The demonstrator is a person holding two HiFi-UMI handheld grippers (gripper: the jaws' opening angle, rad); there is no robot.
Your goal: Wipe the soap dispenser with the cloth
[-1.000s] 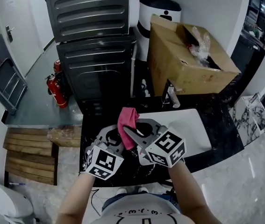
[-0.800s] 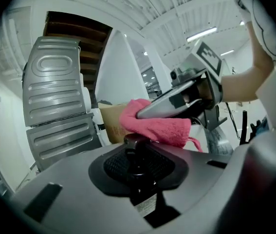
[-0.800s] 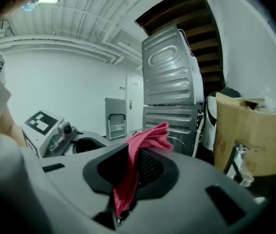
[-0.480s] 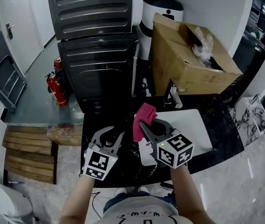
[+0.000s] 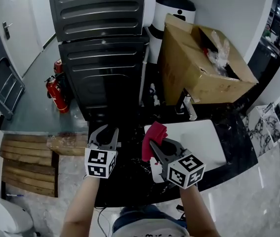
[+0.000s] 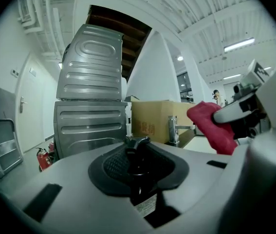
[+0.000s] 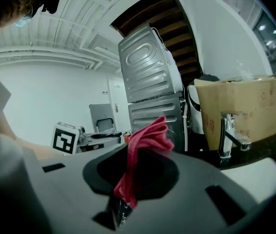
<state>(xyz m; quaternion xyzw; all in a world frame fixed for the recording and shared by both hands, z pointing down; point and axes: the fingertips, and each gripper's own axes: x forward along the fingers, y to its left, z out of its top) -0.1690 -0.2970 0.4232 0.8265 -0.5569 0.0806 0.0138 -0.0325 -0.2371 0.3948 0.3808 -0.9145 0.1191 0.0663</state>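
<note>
Left gripper (image 5: 106,131) is clamped on the dark soap dispenser (image 6: 138,170), right gripper (image 5: 160,145) pinches the pink cloth (image 5: 153,134), both over the black bench (image 5: 125,179).

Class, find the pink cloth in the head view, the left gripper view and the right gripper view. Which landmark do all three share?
Head view: cloth just below centre, clamped in the right tongs.
Left gripper view: cloth at the right, beyond the soap dispenser that the left tongs grip.
Right gripper view: cloth at centre, standing up from between the tongs.
Shared landmark: the cardboard box.
</note>
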